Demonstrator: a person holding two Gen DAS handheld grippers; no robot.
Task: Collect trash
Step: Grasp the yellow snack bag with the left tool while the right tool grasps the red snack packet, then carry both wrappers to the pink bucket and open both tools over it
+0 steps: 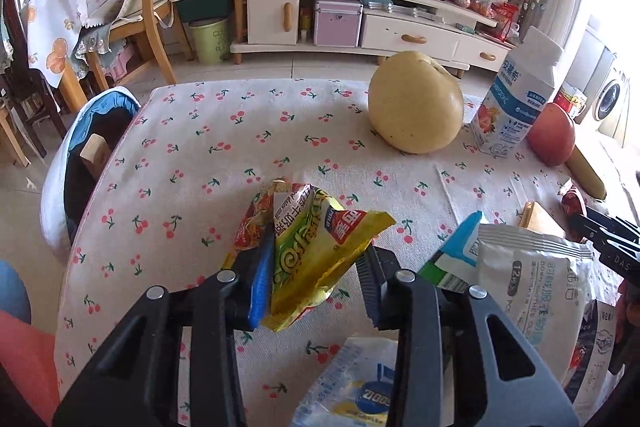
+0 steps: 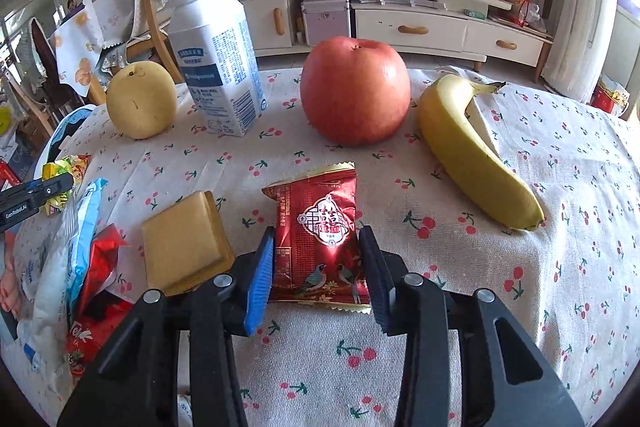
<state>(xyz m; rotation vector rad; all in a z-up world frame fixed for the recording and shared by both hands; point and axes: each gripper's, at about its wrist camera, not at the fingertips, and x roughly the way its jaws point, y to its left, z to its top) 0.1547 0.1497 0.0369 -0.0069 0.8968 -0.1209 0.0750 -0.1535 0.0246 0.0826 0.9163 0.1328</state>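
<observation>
Left gripper (image 1: pixel 316 287) had its 2 pads pressed on a crumpled yellow-green snack wrapper (image 1: pixel 312 251), blue pad on the wrapper's left side, dark pad on its right edge. The wrapper stood up between them on the cherry-print tablecloth (image 1: pixel 208 155), approx. mid-table in the left wrist view. Right of it lay a white wipes pouch (image 1: pixel 532 287) w/ a blue-green packet (image 1: pixel 456 259) tucked under its left edge; a clear blue-yellow bag (image 1: pixel 352 383) lay just below the gripper. Beyond the table's left edge sat a bin w/ a blue-white liner (image 1: pixel 76 163).

Right gripper (image 2: pixel 318 267) was closed narrow on a red foil packet (image 2: pixel 320 243), which lay flat on the cloth, pads touching both its long sides. Just left of it sat a tan square block (image 2: pixel 184 239), and further left a heap of wrappers incl. a red one (image 2: pixel 100 259).

Behind, well apart from both grips: pear (image 2: pixel 140 103), white yogurt carton (image 2: pixel 216 55), apple (image 2: pixel 356 91) and banana (image 2: pixel 472 151), in 1 row from left to right. The carton stood upright, just beside the pear.
</observation>
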